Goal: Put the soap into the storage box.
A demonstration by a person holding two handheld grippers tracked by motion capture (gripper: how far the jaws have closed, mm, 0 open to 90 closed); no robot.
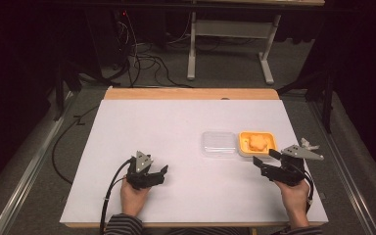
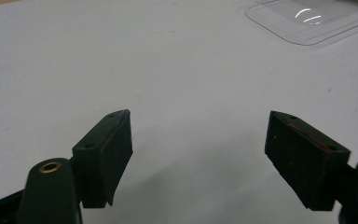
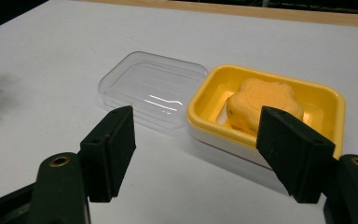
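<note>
Lid off: clear lid (image 1: 219, 143) flat on white surface (image 1: 176, 196), touching left side of yellow soap dish (image 1: 269, 139). Orange soap (image 1: 257, 142) inside dish. Right gripper (image 1: 264, 157) near dish, fingers apart, empty. Left gripper (image 1: 159, 171) well apart from dish, fingers apart, empty. Judged remaining: grasp and closure, or soap removal. Lid cut off in left gripper view.

Yellow dish (image 3: 326, 100) holding an orange soap (image 3: 261, 105); clear lid (image 3: 151, 88); white counter (image 1: 176, 132); striped sleeve (image 1: 122, 226).
</note>
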